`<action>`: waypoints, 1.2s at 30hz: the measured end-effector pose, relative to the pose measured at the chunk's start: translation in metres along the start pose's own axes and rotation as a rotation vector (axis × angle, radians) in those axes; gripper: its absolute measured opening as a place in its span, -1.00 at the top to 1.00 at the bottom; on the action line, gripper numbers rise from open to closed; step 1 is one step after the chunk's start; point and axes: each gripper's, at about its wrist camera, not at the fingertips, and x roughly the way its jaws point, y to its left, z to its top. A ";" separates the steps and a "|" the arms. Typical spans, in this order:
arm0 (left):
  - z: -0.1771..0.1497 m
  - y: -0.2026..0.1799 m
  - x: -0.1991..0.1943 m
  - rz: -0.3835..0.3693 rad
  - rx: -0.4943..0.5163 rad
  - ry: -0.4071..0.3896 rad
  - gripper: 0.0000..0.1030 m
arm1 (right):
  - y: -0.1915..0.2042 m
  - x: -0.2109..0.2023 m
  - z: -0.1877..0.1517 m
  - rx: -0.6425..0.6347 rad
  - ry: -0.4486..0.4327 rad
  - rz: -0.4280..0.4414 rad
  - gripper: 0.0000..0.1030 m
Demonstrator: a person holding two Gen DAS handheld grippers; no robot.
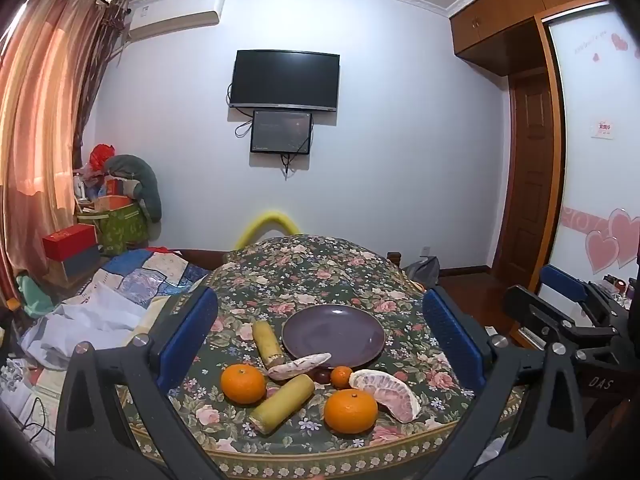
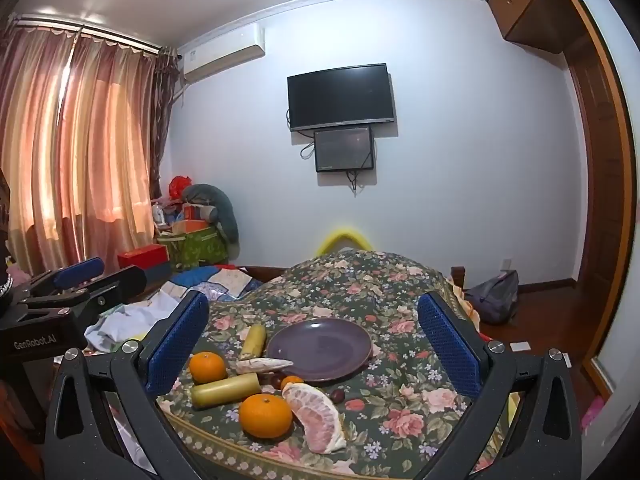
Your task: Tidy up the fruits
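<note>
An empty purple plate [image 1: 334, 335] [image 2: 319, 349] lies on a floral quilt. In front of it sit two large oranges [image 1: 243, 383] [image 1: 351, 411] [image 2: 265, 415] [image 2: 207, 367], a small orange [image 1: 341, 376] [image 2: 292, 380], two yellow sugarcane pieces [image 1: 267, 343] [image 1: 282, 402] [image 2: 225, 389] [image 2: 254, 341], two peeled pomelo segments [image 1: 387, 391] [image 1: 299, 365] [image 2: 318, 416] [image 2: 264, 365] and small dark red fruits [image 1: 321, 376] [image 2: 338, 395]. My left gripper [image 1: 320, 330] and right gripper [image 2: 314, 334] both stand wide open, short of the fruit, with nothing between their blue pads.
The quilt [image 1: 320, 268] bulges up behind the plate and its front edge [image 1: 280, 460] is near me. Rumpled bedding [image 1: 92, 316] lies left. Boxes and bags [image 1: 116, 216] are stacked in the far left corner. The other gripper [image 1: 568, 312] [image 2: 60, 292] shows at each view's side.
</note>
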 end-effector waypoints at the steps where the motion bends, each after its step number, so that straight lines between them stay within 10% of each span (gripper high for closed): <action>1: 0.000 0.000 0.000 0.002 0.003 -0.002 -1.00 | 0.000 0.000 0.000 -0.004 -0.001 0.000 -1.00; 36: -0.004 -0.004 -0.001 -0.006 0.018 -0.024 -1.00 | -0.007 -0.004 0.003 0.028 -0.011 -0.042 -1.00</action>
